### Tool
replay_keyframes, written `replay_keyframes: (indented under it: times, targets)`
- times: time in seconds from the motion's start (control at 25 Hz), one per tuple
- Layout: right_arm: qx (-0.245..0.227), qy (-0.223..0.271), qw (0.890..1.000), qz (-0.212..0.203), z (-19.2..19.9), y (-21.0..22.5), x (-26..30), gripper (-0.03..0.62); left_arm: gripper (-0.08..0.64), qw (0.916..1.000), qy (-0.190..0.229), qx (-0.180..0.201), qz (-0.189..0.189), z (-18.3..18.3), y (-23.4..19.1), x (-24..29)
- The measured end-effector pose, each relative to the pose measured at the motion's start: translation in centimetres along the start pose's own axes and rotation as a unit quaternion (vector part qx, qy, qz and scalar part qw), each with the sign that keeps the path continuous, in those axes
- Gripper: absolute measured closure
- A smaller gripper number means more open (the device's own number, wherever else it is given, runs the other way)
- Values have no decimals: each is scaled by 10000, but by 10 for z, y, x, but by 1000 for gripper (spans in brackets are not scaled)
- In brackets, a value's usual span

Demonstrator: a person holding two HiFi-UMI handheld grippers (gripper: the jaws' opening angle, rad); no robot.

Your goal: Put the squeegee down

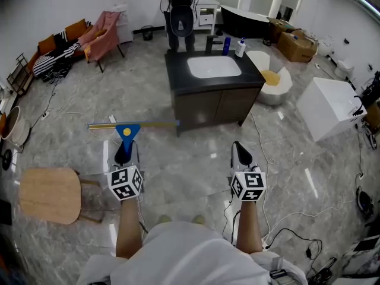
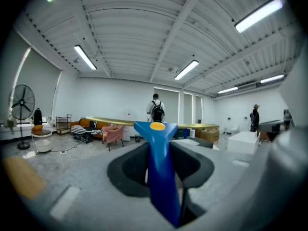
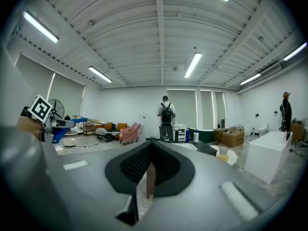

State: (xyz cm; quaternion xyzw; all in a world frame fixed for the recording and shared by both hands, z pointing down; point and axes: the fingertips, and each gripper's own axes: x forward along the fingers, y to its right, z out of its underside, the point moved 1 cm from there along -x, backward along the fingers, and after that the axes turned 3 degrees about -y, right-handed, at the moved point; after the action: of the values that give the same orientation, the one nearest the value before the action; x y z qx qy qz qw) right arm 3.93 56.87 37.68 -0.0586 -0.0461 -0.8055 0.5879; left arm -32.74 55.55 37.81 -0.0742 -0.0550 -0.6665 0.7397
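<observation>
The squeegee [image 1: 127, 128] has a blue handle and a long yellow blade held crosswise in the air, short of the sink cabinet. My left gripper [image 1: 123, 153] is shut on its blue handle [image 2: 161, 177], which runs straight out between the jaws; the blade [image 2: 110, 122] spans the left gripper view at mid-height. My right gripper [image 1: 240, 156] hovers level at the right with nothing in it, its jaws closed together [image 3: 150, 172]. In the right gripper view the left gripper with the squeegee [image 3: 60, 125] shows at the far left.
A dark sink cabinet [image 1: 205, 97] with a white basin and bottles stands ahead. A person with a backpack [image 1: 180, 13] stands behind it. A wooden stool [image 1: 50, 195] is at my left, a white box [image 1: 329, 105] at the right, chairs [image 1: 104, 31] at the far left. Cables lie on the floor.
</observation>
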Motion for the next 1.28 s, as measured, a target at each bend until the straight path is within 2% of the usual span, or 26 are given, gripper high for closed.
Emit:
replay_keyframes:
  times: [0.48,1.08,1.28]
  targets:
    - [87,-26,9999,-83,5,28,0,589,431,10000,-64,69,-15,-1,30,10]
    - [216,60,9994,-247,14,114,-3,589,431,9995,-22,295,-70,-5,115,37]
    - [261,64,9992,-295,13,127,10,589,431,9994,-37,337,-9,-7,127,57]
